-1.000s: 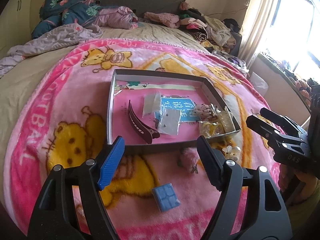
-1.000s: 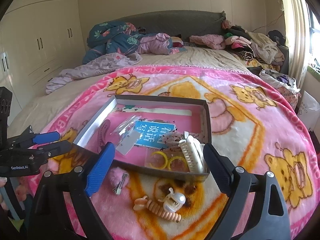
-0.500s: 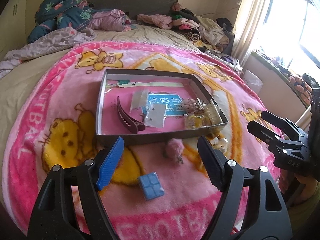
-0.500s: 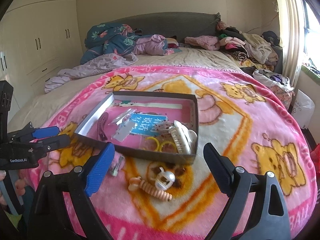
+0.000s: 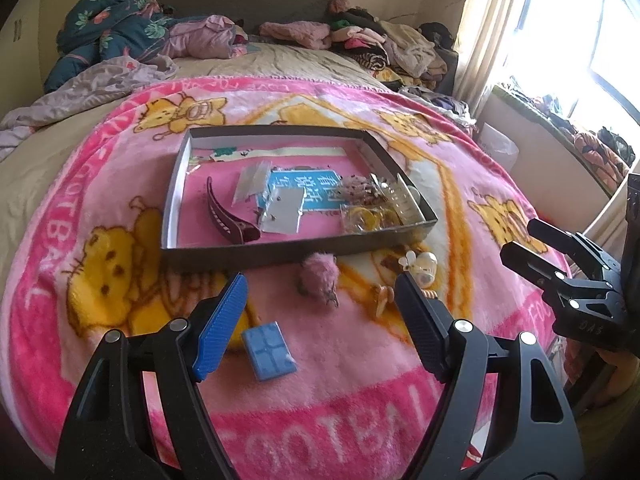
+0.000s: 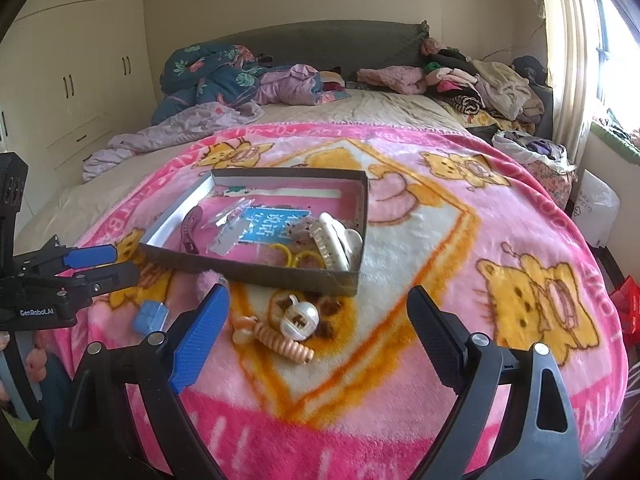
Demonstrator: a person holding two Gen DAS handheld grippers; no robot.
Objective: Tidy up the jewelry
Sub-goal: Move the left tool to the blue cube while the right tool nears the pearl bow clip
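We have both tools hanging over the pink blanket (image 6: pixel 460 248) with nothing in them. The left gripper (image 5: pixel 320 320) stands with its jaws apart and empty, and the right gripper (image 6: pixel 320 336) is spread even wider, also empty.

What can go wrong from here? The plush pile is soft, so a fingertip pushed down beside a small piece may sink in and nip blanket instead of jewelry. The coiled orange hair tie (image 6: pixel 280 338) lies touching the pearly round clip (image 6: pixel 299 317); closing on one may drag the other along. The shallow tray (image 6: pixel 256 270) sits on bedding with nothing to steady it, so a bump on its near wall could tip or slide it and spill the yellow rings (image 6: pixel 292 254) and the cream comb clip (image 6: pixel 332 240) crowded in its near right corner.

Now the positions. In the left view the small blue box (image 5: pixel 269 350) lies just past the blue pad, at about seven o'clock from the gap's middle. The pink pom-pom clip (image 5: pixel 318 276) sits at twelve o'clock, just short of the tray wall. In the right view the hair tie and pearly clip lie between the fingers, slightly left of centre, around eleven o'clock. The fisheye bends things here, so that pearly piece may be a clip or a charm; we can't quite tell.
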